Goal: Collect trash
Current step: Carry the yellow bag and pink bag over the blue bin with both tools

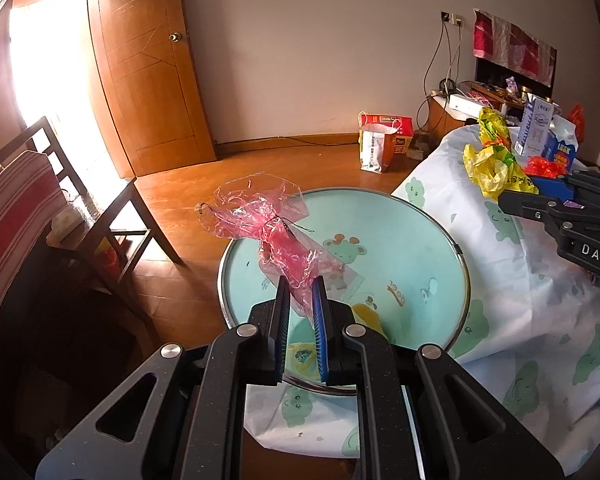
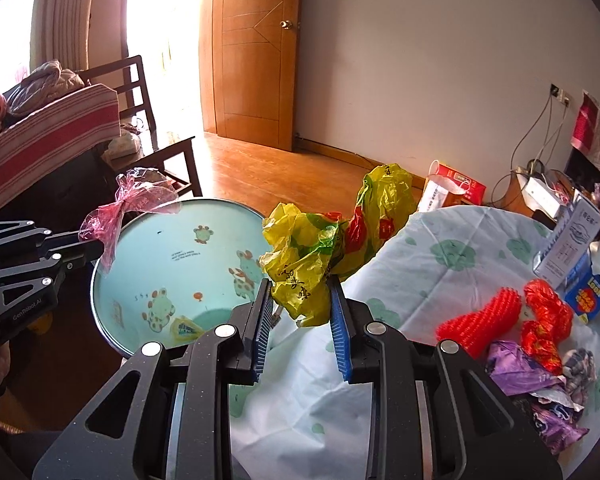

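My left gripper (image 1: 302,292) is shut on a crumpled pink clear plastic wrapper (image 1: 260,216) and holds it in the air above the round teal basin (image 1: 416,236). The right wrist view shows the same wrapper (image 2: 120,204) at the left gripper's tip (image 2: 100,246), over the basin's rim (image 2: 100,264). My right gripper (image 2: 300,292) is shut on a crumpled yellow plastic bag (image 2: 300,256) with red and green print, held just beside the basin, over the table's edge. The left wrist view shows that bag (image 1: 488,160) in the right gripper (image 1: 516,200).
The table has a white cloth with green prints (image 2: 440,256). On it lie red foam nets (image 2: 484,320), purple wrappers (image 2: 540,392) and cartons (image 2: 568,244). A dark wooden chair (image 2: 140,120) stands left of the basin. Paper bags (image 1: 380,140) sit on the wooden floor by the wall.
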Demonstrator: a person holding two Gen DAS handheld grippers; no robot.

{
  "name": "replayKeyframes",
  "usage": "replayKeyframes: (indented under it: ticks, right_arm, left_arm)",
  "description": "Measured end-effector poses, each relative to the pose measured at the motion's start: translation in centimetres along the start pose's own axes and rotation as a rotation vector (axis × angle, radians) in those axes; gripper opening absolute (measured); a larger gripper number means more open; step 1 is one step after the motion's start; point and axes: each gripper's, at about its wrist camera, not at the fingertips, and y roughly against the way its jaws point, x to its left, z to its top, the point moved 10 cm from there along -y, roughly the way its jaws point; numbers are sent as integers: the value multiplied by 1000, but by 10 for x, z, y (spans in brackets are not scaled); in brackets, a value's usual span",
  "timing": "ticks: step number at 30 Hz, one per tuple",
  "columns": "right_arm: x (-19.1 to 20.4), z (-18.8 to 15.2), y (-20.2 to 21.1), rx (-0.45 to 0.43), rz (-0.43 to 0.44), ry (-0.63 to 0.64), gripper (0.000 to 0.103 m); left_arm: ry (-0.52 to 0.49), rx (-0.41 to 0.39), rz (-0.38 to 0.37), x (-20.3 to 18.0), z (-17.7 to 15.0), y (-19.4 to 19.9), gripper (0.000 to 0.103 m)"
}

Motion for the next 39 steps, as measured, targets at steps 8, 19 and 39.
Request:
replayKeyframes:
  ticks: [8,19,39]
  right_arm:
    - [17,3,-13,16,18,31,28]
    - [35,3,-23,33,43,69,28]
    - [49,2,-26,44,65,103,28]
  left_arm:
    - [13,8,14,11,-3,-2,11]
    - [25,20,19,15,-3,-5,11]
    - [42,17,14,17,-2,-4,11]
